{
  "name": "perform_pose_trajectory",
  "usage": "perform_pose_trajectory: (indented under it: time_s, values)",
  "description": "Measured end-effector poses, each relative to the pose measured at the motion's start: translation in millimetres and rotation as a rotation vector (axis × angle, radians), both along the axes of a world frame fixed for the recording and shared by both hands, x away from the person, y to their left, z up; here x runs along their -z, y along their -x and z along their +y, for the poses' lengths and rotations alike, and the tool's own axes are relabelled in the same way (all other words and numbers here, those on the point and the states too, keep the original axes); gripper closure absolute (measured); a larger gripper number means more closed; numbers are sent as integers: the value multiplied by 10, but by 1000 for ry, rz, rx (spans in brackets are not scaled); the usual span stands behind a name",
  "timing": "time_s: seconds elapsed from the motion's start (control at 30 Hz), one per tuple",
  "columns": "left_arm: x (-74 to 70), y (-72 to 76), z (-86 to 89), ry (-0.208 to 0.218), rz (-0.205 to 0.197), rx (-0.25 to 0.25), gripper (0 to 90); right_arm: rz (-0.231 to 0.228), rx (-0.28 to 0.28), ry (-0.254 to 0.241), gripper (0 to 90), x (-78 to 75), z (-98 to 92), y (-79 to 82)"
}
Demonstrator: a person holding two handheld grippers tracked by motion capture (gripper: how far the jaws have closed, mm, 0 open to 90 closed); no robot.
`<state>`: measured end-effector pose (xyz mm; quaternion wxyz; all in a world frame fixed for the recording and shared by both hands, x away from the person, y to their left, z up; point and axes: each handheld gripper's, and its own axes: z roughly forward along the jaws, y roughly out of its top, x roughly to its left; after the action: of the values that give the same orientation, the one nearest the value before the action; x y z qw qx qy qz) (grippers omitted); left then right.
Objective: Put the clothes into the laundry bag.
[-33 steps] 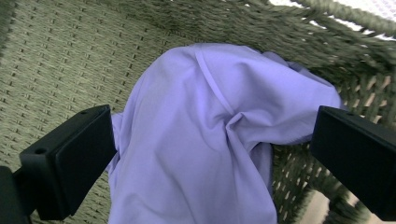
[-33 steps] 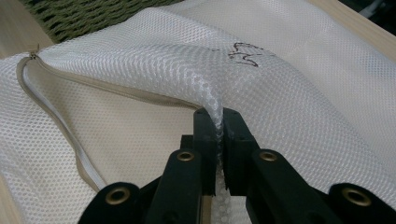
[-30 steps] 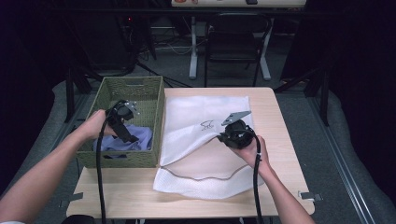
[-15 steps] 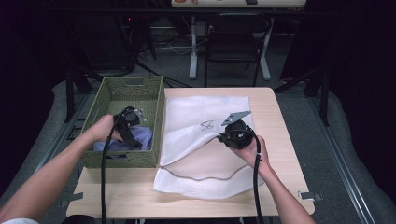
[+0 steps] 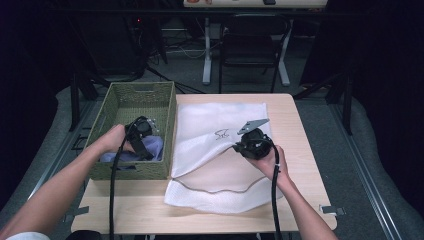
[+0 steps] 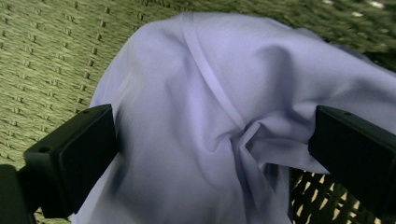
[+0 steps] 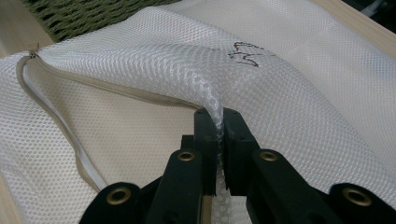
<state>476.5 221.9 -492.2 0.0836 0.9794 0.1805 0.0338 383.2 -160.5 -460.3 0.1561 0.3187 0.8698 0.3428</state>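
High view, table: a light wooden table (image 5: 300, 125) carries a green woven basket (image 5: 125, 95) on the person's left and a white mesh laundry bag (image 5: 220, 175) spread flat beside it, the bag's edge touching the basket's wall.
High view, left gripper: the left gripper (image 5: 142, 142) is down inside the basket, over a lavender cloth (image 5: 152, 147) that lies at the end of the basket nearest the person.
High view, right gripper: the right gripper (image 5: 250, 145) sits on the bag near its middle, with the grey three-cornered plate on top and the cable trailing back along the forearm.
Left gripper view, jaws: the two black jaws stand wide apart, one on each side of the crumpled lavender cloth (image 6: 224, 116); the cloth bulges between them, and the pads do not visibly press on it.
Left gripper view, surroundings: the woven basket floor (image 6: 42, 60) shows around the cloth.
Right gripper view, jaws: the jaws are pinched narrow on a raised fold of the bag's top layer of mesh (image 7: 212, 100), lifting it off the layer below.
Right gripper view, bag: the zipper (image 7: 51, 121) is undone and curves along the open mouth; a small dark printed mark (image 7: 245, 51) sits on the mesh beyond the jaws.
Right gripper view, background: a corner of the basket (image 7: 84, 14) lies past the bag.
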Motion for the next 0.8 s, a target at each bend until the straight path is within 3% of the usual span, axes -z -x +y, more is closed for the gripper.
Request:
perform_pose_trajectory:
  time_s: [0.47, 0.8]
  values:
    - [119, -60, -16, -28, 30, 4, 55, 1, -4, -1, 859, 3, -1, -3]
    - [179, -82, -4, -33, 49, 11, 142, 0, -3, -3, 859, 2, -5, -3]
